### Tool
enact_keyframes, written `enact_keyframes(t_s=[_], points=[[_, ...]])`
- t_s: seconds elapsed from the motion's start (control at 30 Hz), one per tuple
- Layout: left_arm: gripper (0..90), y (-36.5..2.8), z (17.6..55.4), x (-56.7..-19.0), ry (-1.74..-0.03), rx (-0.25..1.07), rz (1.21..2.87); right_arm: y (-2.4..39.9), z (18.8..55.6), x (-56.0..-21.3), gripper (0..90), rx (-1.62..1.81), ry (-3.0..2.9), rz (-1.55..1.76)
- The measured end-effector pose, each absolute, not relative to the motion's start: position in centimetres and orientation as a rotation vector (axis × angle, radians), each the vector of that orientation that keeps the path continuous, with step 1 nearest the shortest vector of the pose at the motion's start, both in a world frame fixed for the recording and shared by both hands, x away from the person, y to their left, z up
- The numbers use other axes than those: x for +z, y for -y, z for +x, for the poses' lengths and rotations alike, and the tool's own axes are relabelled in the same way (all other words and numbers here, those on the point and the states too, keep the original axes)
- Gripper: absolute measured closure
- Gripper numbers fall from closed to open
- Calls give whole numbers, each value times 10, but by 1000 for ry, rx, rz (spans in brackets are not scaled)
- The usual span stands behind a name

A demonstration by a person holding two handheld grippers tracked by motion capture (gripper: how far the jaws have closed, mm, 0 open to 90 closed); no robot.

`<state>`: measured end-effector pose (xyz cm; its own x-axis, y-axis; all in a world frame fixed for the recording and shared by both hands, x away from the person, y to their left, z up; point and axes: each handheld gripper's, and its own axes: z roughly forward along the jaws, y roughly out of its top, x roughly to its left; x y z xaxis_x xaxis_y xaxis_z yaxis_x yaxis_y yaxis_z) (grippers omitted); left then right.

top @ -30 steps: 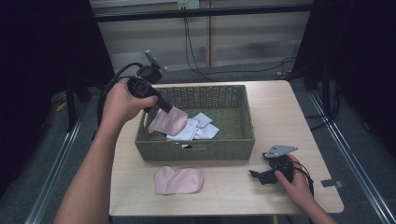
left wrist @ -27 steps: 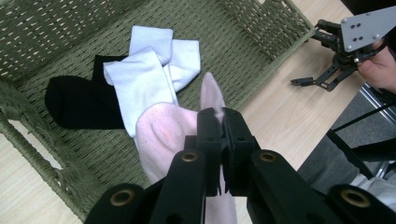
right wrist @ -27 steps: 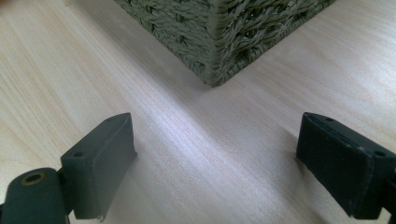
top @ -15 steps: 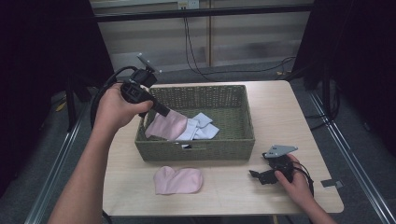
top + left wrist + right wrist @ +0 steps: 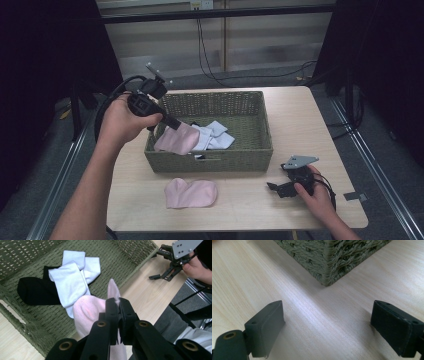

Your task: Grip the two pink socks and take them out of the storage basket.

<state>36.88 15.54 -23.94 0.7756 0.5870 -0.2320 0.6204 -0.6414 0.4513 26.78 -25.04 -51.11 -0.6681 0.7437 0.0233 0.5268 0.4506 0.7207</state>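
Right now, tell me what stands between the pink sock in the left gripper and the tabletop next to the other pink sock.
The front wall of the wicker basket. The left gripper holds the pink sock over the basket's front-left part, and the second pink sock lies on the table just beyond that wall.

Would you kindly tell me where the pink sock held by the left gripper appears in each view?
High view: the held pink sock hangs over the left front part of the woven basket, from the shut left gripper.
Left gripper view: it sits low and central, pinched between the black jaws, draping over the basket's rim.
Right gripper view: not in it.
Shared landmark: the woven basket, whose corner also shows in the right gripper view.
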Motion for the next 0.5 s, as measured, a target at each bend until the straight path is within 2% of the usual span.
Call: enact_keyframes(t_s=[0.5], points=[[869, -160, 351, -269, -860, -113, 2442, 250, 268, -511, 108, 1042, -2411, 1083]])
